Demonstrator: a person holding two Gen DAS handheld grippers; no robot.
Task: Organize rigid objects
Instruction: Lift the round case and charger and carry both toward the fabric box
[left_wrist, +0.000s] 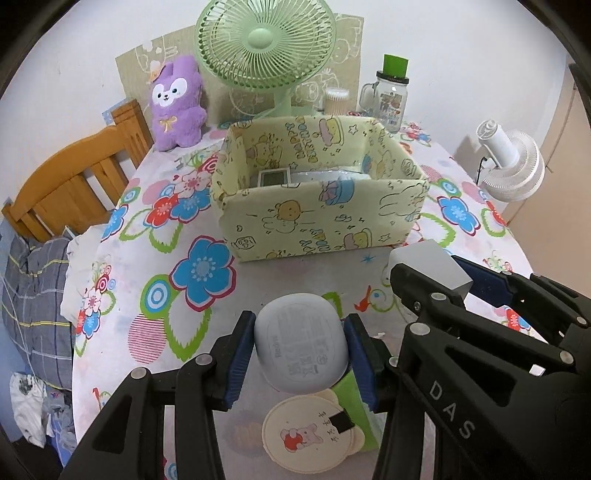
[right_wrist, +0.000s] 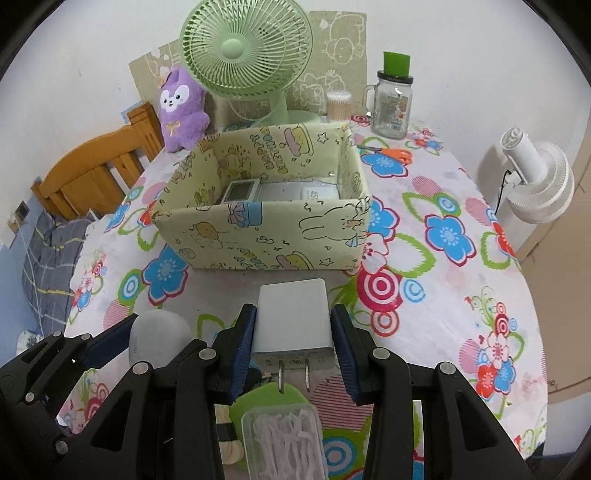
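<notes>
My left gripper (left_wrist: 301, 354) is shut on a rounded pale grey earbud case (left_wrist: 301, 343), held above the flowered tablecloth. My right gripper (right_wrist: 293, 341) is shut on a white plug charger (right_wrist: 291, 317), its two metal prongs pointing back toward the camera. In the left wrist view the right gripper (left_wrist: 439, 277) holds the charger (left_wrist: 432, 262) just to the right. In the right wrist view the left gripper and the case (right_wrist: 159, 339) show at lower left. A yellow cartoon-print box (left_wrist: 317, 221) (right_wrist: 266, 236) stands ahead of both grippers, open-topped, with a small white device and pale items inside.
A green desk fan (left_wrist: 266, 48), a purple plush toy (left_wrist: 177, 103), a glass jar with a green lid (left_wrist: 391, 99) and a cotton-swab tub stand behind the box. Orange scissors (right_wrist: 395, 153) lie at right. A round card (left_wrist: 310, 435) and a clear box of white picks (right_wrist: 284, 439) lie below the grippers.
</notes>
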